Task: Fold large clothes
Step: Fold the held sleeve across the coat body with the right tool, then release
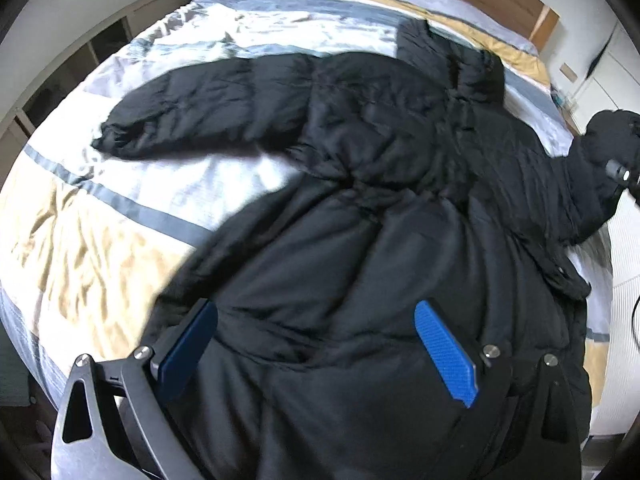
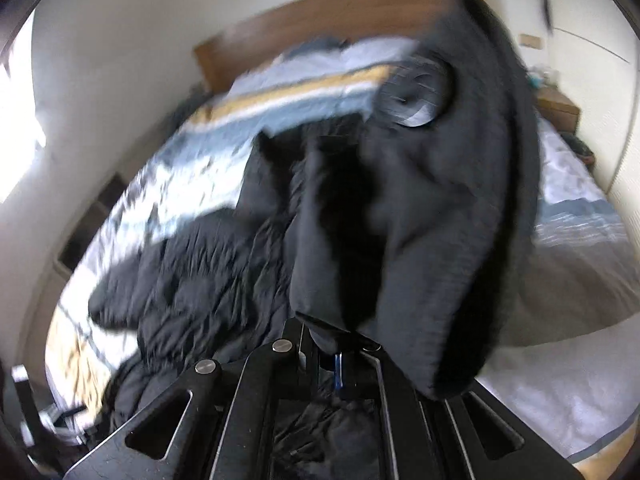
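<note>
Left hand-held gripper point(image 1: 316, 350) wide open over puffy quilted black coat point(image 1: 360, 184); right hand-held gripper point(image 2: 338, 360) clamps its ribbed cuff point(image 2: 452, 216) above striped satin bed point(image 1: 100, 240).

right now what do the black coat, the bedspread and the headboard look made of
Black coat: quilted synthetic shell, likely padded; puffy stitched sections, slight sheen. Bedspread: satin-like fabric, glossy; bright highlights on wrinkles. Headboard: looks like wood or wood veneer, matte brown, too blurred for grain.

Bare bedspread point(image 1: 100, 240) left of coat point(image 1: 360, 240)
</note>
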The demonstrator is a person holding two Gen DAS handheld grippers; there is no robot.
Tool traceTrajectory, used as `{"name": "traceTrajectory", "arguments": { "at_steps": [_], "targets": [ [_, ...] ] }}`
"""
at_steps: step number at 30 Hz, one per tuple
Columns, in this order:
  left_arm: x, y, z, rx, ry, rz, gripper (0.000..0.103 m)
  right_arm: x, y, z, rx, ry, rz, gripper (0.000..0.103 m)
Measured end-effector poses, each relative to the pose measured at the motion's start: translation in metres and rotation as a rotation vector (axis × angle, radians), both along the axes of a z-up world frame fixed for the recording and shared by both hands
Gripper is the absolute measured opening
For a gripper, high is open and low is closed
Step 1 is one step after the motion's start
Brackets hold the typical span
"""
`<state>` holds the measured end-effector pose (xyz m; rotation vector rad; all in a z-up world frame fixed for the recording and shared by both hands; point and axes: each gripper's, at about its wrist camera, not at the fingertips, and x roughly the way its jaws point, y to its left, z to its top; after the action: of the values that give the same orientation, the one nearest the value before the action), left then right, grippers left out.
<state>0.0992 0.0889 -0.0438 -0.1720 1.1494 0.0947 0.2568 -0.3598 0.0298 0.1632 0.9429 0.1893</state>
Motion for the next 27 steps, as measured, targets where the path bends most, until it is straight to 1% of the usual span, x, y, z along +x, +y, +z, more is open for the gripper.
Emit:
{"name": "traceTrajectory", "arguments": {
  "at_steps": [4,6,9,10,11,12,13,15,16,17,18,19,20,22,23,27],
  "targets": [
    [-0.005,0.032,0.003,0.011,-0.028,0.050,0.100,-0.005,0.042,-0.030,-0.076,0.078,0.075,0.005],
    [-0.008,0.048,0.002,0.011,-0.033,0.074,0.100,-0.009,0.061,-0.052,-0.115,0.125,0.113,0.006],
    [-0.011,0.067,-0.003,0.003,-0.017,0.108,0.100,-0.017,0.079,-0.085,-0.170,0.205,0.156,0.006],
    [-0.012,0.071,-0.005,0.001,-0.009,0.114,0.100,-0.016,0.085,-0.091,-0.182,0.221,0.163,0.007],
    [-0.013,0.072,-0.006,-0.001,-0.004,0.118,0.100,-0.018,0.089,-0.099,-0.186,0.241,0.170,0.010],
    [-0.014,0.075,-0.006,-0.001,-0.001,0.123,0.100,-0.020,0.094,-0.106,-0.195,0.255,0.175,0.011],
    [-0.014,0.077,-0.006,0.001,0.000,0.124,0.100,-0.023,0.097,-0.110,-0.208,0.258,0.181,0.014],
    [-0.013,0.076,-0.006,0.004,-0.001,0.120,0.100,-0.025,0.101,-0.112,-0.220,0.257,0.186,0.017],
    [-0.012,0.075,-0.006,0.003,-0.002,0.116,0.100,-0.026,0.101,-0.112,-0.214,0.259,0.188,0.022],
    [-0.011,0.073,-0.005,0.002,-0.002,0.112,0.100,-0.025,0.104,-0.110,-0.208,0.262,0.192,0.035],
    [-0.009,0.071,-0.005,0.001,-0.003,0.107,0.100,-0.026,0.103,-0.108,-0.197,0.265,0.201,0.044],
    [-0.007,0.068,-0.004,0.001,-0.005,0.101,0.100,-0.028,0.103,-0.106,-0.196,0.262,0.208,0.062],
    [-0.005,0.064,-0.003,0.003,-0.008,0.090,0.100,-0.028,0.106,-0.106,-0.202,0.259,0.212,0.069],
    [-0.001,0.055,0.000,0.012,-0.013,0.071,0.100,-0.030,0.112,-0.103,-0.198,0.253,0.227,0.070],
    [0.002,0.050,0.002,0.015,-0.017,0.061,0.100,-0.034,0.110,-0.099,-0.186,0.246,0.230,0.074],
    [0.011,0.030,0.009,0.020,-0.045,0.004,0.100,-0.046,0.104,-0.089,-0.155,0.230,0.229,0.075]
  ]
}}
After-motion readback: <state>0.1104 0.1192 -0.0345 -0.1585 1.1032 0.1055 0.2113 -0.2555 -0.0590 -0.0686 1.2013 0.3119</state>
